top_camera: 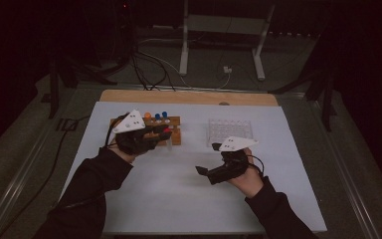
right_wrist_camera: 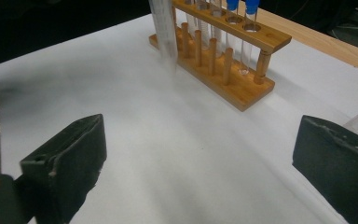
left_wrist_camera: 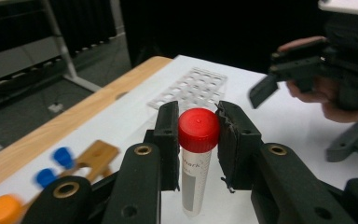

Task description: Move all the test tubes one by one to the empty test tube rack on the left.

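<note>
A red-capped clear tube [left_wrist_camera: 197,158] with printed markings hangs upright, clamped just below its cap, above the desk [left_wrist_camera: 289,116].

Lettering: one partial word, on the tube [left_wrist_camera: 196,158].
Red-capped tube clamped between the jaws of the left gripper [left_wrist_camera: 198,128]: dark print runs down its white label just below the cap, reading "…ark", the start of the word hidden behind the jaw; a graduated scale of fine lines lies under it, its figures too small to read. Nothing else legible.
</note>
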`<state>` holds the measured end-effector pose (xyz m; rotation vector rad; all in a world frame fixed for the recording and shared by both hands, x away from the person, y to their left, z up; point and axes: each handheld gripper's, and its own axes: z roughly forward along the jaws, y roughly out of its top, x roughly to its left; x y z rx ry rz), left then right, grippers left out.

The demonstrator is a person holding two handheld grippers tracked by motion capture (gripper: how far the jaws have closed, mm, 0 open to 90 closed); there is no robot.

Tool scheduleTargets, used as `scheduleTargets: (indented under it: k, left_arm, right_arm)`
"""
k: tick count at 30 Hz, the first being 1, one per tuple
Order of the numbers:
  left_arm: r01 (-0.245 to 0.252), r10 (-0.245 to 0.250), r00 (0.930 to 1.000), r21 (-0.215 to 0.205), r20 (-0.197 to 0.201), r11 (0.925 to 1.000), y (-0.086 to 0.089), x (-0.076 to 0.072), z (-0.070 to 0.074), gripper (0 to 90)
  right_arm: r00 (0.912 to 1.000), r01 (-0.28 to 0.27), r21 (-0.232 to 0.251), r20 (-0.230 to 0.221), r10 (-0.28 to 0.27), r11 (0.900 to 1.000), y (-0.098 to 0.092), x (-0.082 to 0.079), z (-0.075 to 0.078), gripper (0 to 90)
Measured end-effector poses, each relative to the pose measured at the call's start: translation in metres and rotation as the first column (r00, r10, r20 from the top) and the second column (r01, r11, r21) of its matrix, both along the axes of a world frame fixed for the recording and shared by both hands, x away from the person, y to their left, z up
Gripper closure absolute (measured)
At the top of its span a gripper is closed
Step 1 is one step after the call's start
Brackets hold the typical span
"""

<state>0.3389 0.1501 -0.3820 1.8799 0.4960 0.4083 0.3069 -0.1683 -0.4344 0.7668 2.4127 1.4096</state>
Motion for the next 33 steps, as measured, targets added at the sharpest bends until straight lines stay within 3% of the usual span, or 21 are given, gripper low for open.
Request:
scheduleTargets:
  k: [7, 14, 23, 30, 33]
  left_arm:
    - [-0.091, 0.091, 0.9958, -0.007, 0.009, 0.9958, 0.029, 0.004, 0.009, 72.0]
    - [-0.181, 0.180, 0.9830, 0.005, 0.033, 0.9835, 0.060, 0.010, 0.016, 72.0]
    - [-0.336, 0.336, 0.9411, 0.006, 0.038, 0.9417, 0.100, 0.032, 0.014, 72.0]
    - [-0.419, 0.420, 0.9064, -0.018, 0.048, 0.9077, 0.112, 0.053, 0.005, 72.0]
    - [-0.436, 0.436, 0.8994, -0.026, 0.030, 0.8998, 0.114, 0.061, 0.000, 72.0]
  right_arm:
    - [0.9996, 0.015, 0.005, 0.026, -0.015, 1.000, -0.005, 0.001, 0.000, 0.0]
    - [0.9998, 0.003, 0.004, 0.022, -0.003, 1.000, -0.004, 0.001, 0.000, 0.0]
    - [0.9998, 0.001, -0.004, 0.020, -0.001, 1.000, -0.004, 0.001, 0.000, 0.0]
    - [0.9999, 0.007, -0.006, 0.015, -0.007, 1.000, -0.005, 0.002, -0.001, 0.0]
    - [0.9998, 0.008, -0.005, 0.016, -0.008, 1.000, -0.005, 0.002, -0.001, 0.0]
